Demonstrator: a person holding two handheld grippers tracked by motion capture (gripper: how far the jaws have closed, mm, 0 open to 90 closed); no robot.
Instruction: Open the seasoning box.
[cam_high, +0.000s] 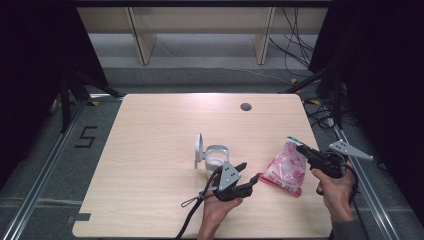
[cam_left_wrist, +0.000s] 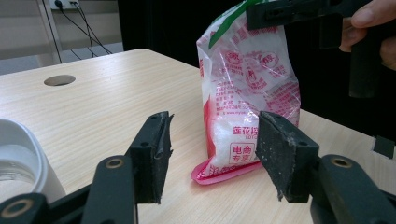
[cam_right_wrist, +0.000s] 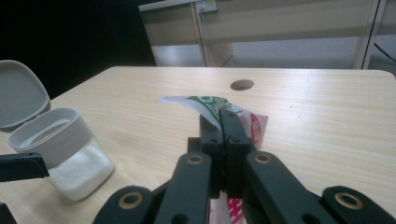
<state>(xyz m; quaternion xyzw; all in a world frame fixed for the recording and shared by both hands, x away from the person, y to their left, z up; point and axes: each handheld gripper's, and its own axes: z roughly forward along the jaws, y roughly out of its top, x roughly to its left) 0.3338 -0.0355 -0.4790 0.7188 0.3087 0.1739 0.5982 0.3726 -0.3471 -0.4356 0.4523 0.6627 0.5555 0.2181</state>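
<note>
Right gripper (cam_high: 300, 148) clamped tight on top edge of pink-and-white bag (cam_high: 286, 170), green strip of bag top sticking out past jaws in right gripper view. Bag stands near right edge of table (cam_high: 150, 150), bottom resting on wood, white powder inside. Left gripper (cam_left_wrist: 210, 154) jaws spread wide, nothing between pads, aimed at bag's lower half. Open-lid jar (cam_high: 215, 159) with white contents sits just left of left gripper.
</note>
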